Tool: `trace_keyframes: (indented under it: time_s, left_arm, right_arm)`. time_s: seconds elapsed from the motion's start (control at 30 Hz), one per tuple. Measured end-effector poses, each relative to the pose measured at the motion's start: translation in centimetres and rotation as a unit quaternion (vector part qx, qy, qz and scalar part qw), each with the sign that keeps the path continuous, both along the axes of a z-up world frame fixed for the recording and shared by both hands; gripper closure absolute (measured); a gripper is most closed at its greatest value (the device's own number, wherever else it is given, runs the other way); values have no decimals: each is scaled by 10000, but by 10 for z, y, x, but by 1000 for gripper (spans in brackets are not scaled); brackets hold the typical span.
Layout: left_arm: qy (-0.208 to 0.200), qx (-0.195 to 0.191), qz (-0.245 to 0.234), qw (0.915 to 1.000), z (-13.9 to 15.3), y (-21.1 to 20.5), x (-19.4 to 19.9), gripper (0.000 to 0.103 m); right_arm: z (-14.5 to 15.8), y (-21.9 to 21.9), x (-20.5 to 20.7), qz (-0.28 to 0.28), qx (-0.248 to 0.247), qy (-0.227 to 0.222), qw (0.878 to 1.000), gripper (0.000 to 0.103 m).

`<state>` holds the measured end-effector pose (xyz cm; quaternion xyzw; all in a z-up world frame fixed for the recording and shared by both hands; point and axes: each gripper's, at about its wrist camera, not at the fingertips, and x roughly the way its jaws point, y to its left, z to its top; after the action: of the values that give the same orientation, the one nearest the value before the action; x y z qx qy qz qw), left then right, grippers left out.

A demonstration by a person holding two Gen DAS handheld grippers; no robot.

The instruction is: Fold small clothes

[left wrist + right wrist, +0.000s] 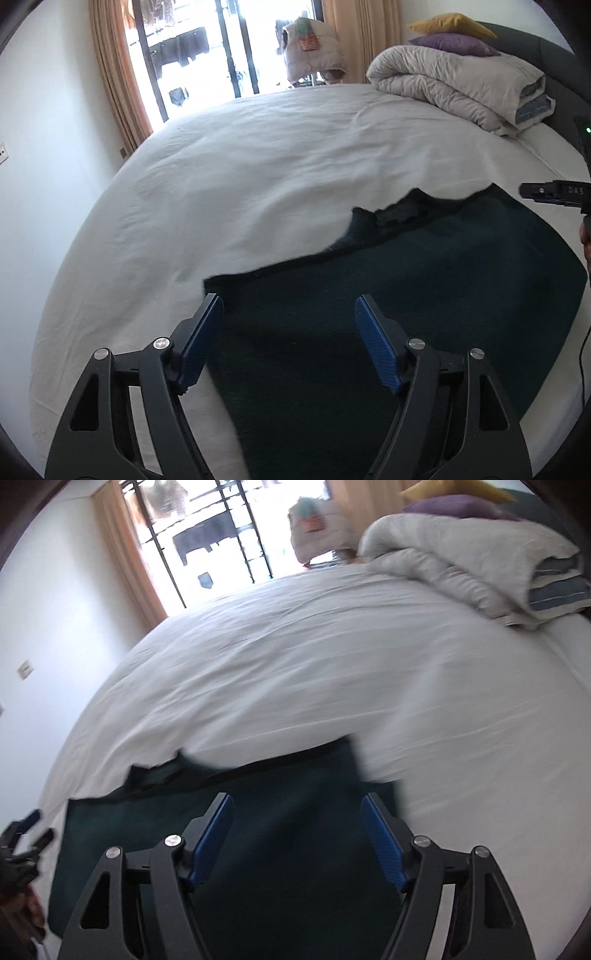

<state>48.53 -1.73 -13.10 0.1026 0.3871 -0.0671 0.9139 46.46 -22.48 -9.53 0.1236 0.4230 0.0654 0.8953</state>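
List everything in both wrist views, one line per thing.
garment: 1, dark green, flat on the bed, near side
bed sheet: 1, white, covers the bed
duvet: 1, pale grey, folded at the headboard end
pillows: 2, yellow on purple, atop the duvet
curtains: beige, beside the window
puffer jacket: 1, pale, hanging by the window
left gripper: open, above the garment
right gripper: open, above the garment

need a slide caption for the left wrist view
Open left claw above a dark green garment spread on a white bed.
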Motion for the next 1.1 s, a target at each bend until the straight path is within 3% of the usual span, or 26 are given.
trace_keyframes:
  time_s: [0.07, 0.17, 0.23, 0.4, 0.43, 0.47, 0.5, 0.6, 0.8, 0.87, 0.9, 0.97, 1.0, 1.07, 1.1]
  left_arm:
    - [128, 268, -44, 9995, -18, -16, -4, 30]
    - [139, 624, -147, 9978, -33, -28, -17, 30]
    - [134, 656, -126, 9977, -38, -25, -22, 30]
    - [41, 535, 268, 9982, -32, -4, -29, 30]
    - [2, 597, 302, 9978, -33, -2, -30, 30]
    - [38, 710, 329, 9969, -36, 2, -27, 29]
    - [192, 762, 320, 9964, -45, 5, -22, 29]
    - [301, 344, 417, 9981, -52, 19, -19, 26]
    - [330, -138, 623, 9974, -34, 31, -34, 25]
    - [305, -524, 525, 9968, -23, 28, -45, 25]
    - [342, -904, 443, 9943, -17, 25, -51, 25]
    - [444, -1551, 234, 9866, -14, 14, -49, 25]
    - [550, -1648, 163, 9847, -18, 7, -48, 25]
    - [901, -1006, 300, 9904, -40, -9, -41, 26]
    - [905, -918, 310, 9912, -49, -12, -42, 25]
  right_arm:
    - [-22, 25, 5, 205, 21, 295, 9994, 29]
    - [-52, 26, 6, 120, -206, 527, 9983, 33]
    - [-54, 17, -3, 79, -124, 362, 9992, 51]
    - [-62, -4, -36, -320, 9, 247, 9992, 73]
    - [-63, -9, -41, -420, 65, 209, 9989, 98]
    - [-67, -16, -44, -621, -95, 223, 9978, 103]
    - [-71, -24, -43, -662, 116, 184, 9976, 103]
    - [-79, -46, -46, -765, 869, 170, 9931, 103]
    - [-74, -55, -83, -1371, 1061, -22, 9849, 103]
    - [-62, -55, -102, -1598, 1649, -204, 9731, 80]
    - [-52, -47, -107, -1424, 1866, -474, 9709, 62]
    - [-38, -17, -105, -779, 2283, -739, 9677, 50]
    - [-36, 2, -99, -339, 2510, -676, 9650, 44]
    - [-41, 47, -87, 583, 2877, -330, 9554, 44]
    - [-50, 69, -82, 928, 2908, -81, 9522, 44]
